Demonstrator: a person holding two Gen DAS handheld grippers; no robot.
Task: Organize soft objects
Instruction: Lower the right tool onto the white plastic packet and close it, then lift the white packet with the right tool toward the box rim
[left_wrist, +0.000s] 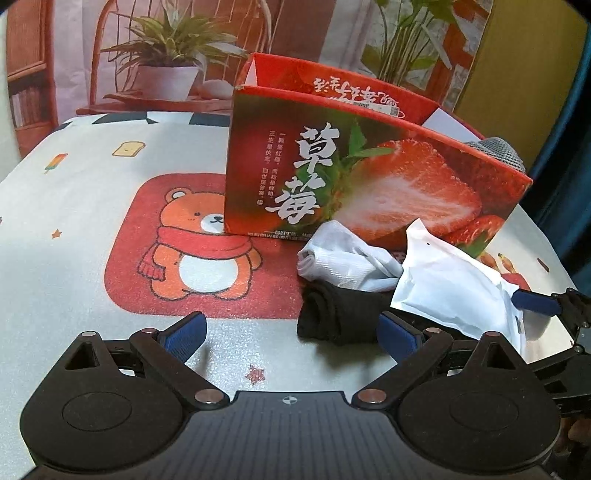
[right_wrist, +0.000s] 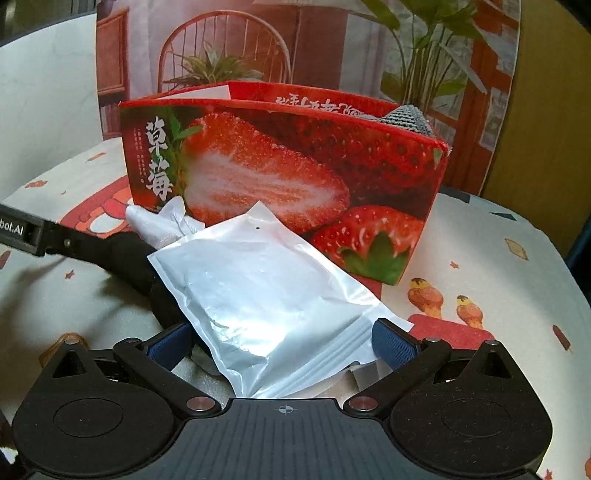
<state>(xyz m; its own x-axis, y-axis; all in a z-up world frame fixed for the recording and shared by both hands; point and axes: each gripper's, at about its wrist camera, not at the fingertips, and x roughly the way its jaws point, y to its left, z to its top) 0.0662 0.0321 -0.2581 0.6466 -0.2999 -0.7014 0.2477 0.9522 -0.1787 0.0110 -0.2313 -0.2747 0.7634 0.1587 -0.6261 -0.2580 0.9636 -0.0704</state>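
I see the box (left_wrist: 369, 173) standing on the surface (left_wrist: 74, 229), with a cloth (left_wrist: 496, 149) inside at its right end. Before the box lie a rolled sock (left_wrist: 343, 264), another sock (left_wrist: 336, 314) nearer me, and a pouch (right_wrist: 266, 291) overlapping both on their right.

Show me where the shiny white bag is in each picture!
Left wrist view: the white bag lies at lower right, leaning over the black sock, in front of the strawberry box.
Right wrist view: the white bag fills the middle, reaching down between the right gripper's open fingers.
Shared landmark: the strawberry box behind it.
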